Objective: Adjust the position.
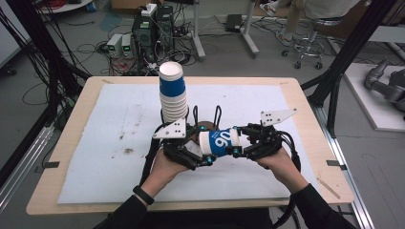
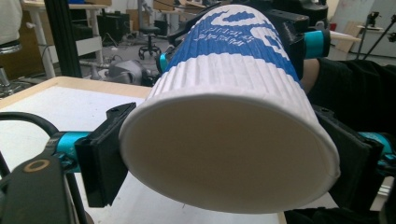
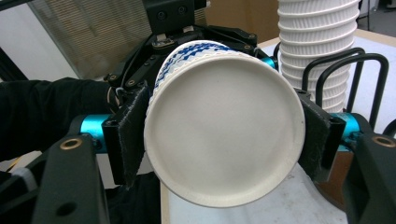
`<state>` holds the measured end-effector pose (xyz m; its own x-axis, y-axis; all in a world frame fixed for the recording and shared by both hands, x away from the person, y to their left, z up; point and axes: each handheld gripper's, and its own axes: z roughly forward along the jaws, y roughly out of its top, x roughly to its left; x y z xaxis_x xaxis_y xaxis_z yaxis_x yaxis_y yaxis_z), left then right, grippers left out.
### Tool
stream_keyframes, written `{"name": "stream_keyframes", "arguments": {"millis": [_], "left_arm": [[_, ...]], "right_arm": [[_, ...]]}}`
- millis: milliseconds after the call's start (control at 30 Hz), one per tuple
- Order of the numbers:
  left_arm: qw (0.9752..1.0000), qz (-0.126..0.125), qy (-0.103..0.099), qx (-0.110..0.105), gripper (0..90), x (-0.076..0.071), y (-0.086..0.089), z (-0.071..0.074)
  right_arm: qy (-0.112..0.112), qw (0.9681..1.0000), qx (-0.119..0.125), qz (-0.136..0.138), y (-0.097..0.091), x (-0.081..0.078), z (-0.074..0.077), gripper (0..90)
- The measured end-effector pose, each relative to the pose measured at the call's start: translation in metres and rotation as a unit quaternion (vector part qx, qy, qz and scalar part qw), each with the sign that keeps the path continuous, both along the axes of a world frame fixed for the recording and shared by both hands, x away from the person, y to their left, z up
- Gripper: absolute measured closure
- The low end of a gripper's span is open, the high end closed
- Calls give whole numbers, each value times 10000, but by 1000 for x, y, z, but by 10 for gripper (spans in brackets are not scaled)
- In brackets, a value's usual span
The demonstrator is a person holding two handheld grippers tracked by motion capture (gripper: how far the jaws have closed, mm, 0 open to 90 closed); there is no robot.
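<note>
White mat (image 1: 110, 143) | cup (image 1: 220, 141) level | between both grippers' jaws

Black sleeves, black wristband (image 1: 143, 195); black claws, cyan fittings, grey three-cornered plates

A cluttered workshop lay around your wooden table (image 1: 305, 102).

You worked at a light wood tabletop covered by a white mat (image 1: 119, 138), set on a grey floor (image 1: 86, 28). Behind the table you had computer boxes (image 1: 153, 28) and tangled cables (image 1: 90, 47) on the floor. A wheeled stool (image 1: 308, 45) stood to the back right, beside white desk legs (image 1: 248, 28). Black frame posts (image 1: 351, 52) rose at both sides of you.
</note>
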<state>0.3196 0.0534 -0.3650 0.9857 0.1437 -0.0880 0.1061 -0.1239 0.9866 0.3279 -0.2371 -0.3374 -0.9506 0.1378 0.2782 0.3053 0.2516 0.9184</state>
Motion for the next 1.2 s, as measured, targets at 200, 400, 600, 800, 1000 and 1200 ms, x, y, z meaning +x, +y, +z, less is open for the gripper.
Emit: {"name": "stream_keyframes", "arguments": {"millis": [200, 400, 600, 800, 1000, 1200], "left_arm": [[9991, -103, -85, 414, 200, 2, 0, 4], [9956, -217, -58, 914, 210, 4, -2, 7], [9951, -247, -113, 953, 205, 2, -3, 10], [9990, -44, -212, 388, 149, 0, 0, 11], [10000, 69, -59, 9, 136, 1, 2, 8], [10000, -79, 22, -22, 171, 4, 5, 9]], "right_arm": [[-208, 9993, -318, 8, 0, -2, 0, 209], [-685, 9911, -1138, 71, 4, -7, 6, 202], [-815, 9876, -1332, 143, 6, -8, 4, 258], [-775, 9928, -880, 224, 2, -5, 2, 295], [-643, 9967, -465, 159, -1, -3, -4, 297], [-555, 9979, -284, 187, -2, -1, -7, 301]]}}
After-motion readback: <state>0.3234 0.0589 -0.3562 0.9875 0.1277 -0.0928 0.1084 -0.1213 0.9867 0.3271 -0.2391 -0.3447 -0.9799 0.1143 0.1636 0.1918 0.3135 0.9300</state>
